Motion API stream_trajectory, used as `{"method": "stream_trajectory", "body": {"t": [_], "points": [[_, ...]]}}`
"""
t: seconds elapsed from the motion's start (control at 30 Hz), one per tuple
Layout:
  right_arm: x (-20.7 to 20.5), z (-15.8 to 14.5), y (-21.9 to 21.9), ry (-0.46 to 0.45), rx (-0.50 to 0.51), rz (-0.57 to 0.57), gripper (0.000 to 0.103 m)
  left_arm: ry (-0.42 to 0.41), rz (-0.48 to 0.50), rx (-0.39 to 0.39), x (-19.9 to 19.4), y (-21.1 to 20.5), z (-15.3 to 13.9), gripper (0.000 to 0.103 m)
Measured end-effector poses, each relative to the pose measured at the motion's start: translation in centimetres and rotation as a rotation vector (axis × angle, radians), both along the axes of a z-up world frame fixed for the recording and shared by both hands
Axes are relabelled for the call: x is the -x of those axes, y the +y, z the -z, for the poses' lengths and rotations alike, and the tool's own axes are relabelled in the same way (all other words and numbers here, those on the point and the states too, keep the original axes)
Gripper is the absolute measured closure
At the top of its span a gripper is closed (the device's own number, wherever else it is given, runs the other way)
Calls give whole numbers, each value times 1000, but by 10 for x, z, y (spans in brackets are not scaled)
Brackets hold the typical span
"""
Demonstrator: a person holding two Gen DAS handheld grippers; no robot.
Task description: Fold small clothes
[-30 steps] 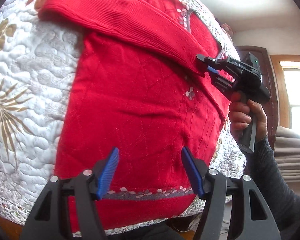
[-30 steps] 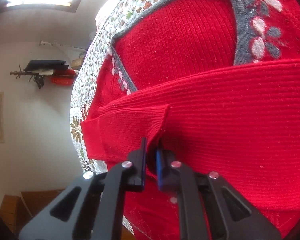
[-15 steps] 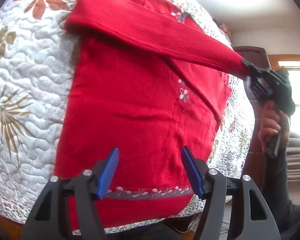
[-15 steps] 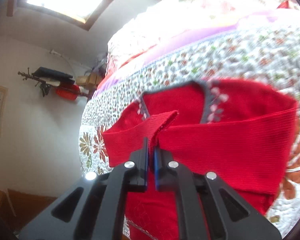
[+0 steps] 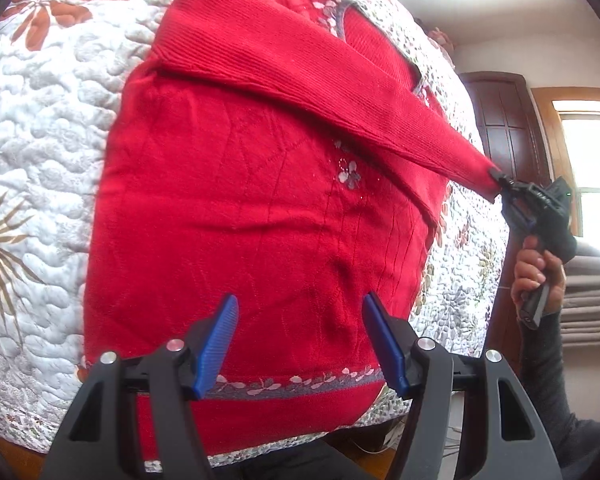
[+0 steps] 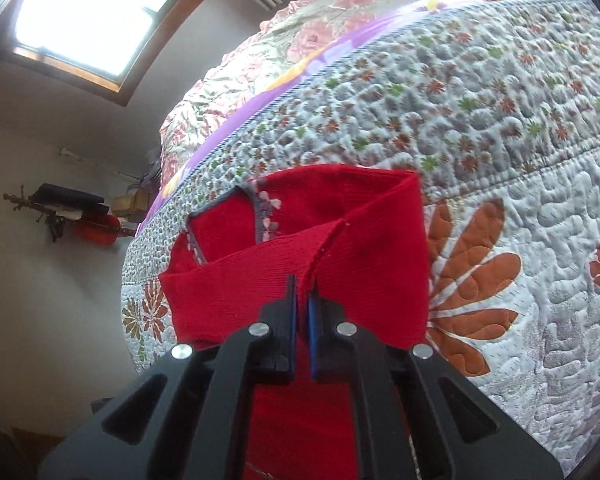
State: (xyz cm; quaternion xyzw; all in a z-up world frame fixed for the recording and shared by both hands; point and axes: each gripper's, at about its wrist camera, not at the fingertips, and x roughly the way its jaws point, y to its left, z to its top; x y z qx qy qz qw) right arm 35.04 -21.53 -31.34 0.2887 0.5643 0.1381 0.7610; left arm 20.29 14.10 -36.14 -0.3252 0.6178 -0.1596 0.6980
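Right gripper point(image 6: 303, 308) jaws pinched on the sleeve point(image 5: 340, 80) cuff, stretching it from upper left toward right frame edge. Left gripper point(image 5: 300, 340) jaws spread above the red sweater point(image 5: 240, 220) hem, flat on the quilted bed point(image 5: 40, 160).

Quilted floral bedspread point(image 6: 520, 128), dark wooden door point(image 5: 504, 120), bright windows point(image 6: 88, 12), pale walls point(image 6: 40, 152), daylight.

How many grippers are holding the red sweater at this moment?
1. The right gripper is shut on the sleeve of the red sweater. The left gripper hovers open over the hem, holding nothing.
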Motion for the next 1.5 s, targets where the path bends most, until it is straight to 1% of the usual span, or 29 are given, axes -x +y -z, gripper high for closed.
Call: {"method": "stream_trajectory", "body": {"t": [0.23, 0.3, 0.4, 0.43, 0.47, 0.57, 0.63, 0.73, 0.83, 0.97, 1.0, 1.03, 1.07, 1.13, 1.2, 1.27, 1.37, 1.47, 1.5], "points": [[1, 43, -9, 57, 44, -1, 100, 18, 10, -8, 3, -1, 6, 38], [0, 56, -10, 77, 41, -5, 99, 20, 11, -11, 2, -1, 7, 38], [-1, 68, -15, 95, 17, 6, 91, 24, 10, -13, -1, -1, 8, 38], [-1, 70, -18, 99, 1, 20, 86, 24, 10, -14, -1, -2, 8, 38], [-2, 71, -21, 102, -14, 31, 85, 24, 9, -14, -2, -3, 8, 38], [-8, 73, -21, 112, -29, 25, 85, 25, 7, -14, -4, -2, 10, 38], [-10, 73, -20, 118, -16, 11, 100, 25, 7, -13, -5, -2, 10, 38], [-11, 68, -18, 105, 42, 10, 101, 23, 10, -9, -5, -3, 10, 38], [-10, 65, -21, 97, 61, 13, 101, 25, 12, -8, -5, -3, 11, 38], [-11, 74, -20, 118, 77, 8, 101, 26, 11, -12, -5, -2, 11, 38], [-12, 79, -21, 130, 86, 14, 99, 26, 10, -12, -5, -1, 12, 38], [-11, 81, -22, 137, 96, 19, 91, 27, 8, -12, -5, 0, 12, 38], [-9, 80, -23, 141, 96, 28, 90, 27, 7, -12, -4, 1, 11, 38], [0, 66, -26, 115, 80, 56, 86, 23, 1, -6, -3, 4, 9, 38], [11, 48, -28, 67, 91, 73, 86, 20, -5, -3, -2, 8, 9, 37], [17, 40, -21, 51, 69, 51, 86, 30, -17, 4, -1, 11, 13, 36], [18, 50, -2, 83, 71, -23, 86, 50, -32, 16, 1, 16, 21, 36], [15, 76, 1, 136, 76, -22, 86, 49, -30, 5, 3, 17, 23, 36], [15, 84, -1, 153, 83, -9, 95, 49, -29, 0, 4, 19, 23, 35]]}}
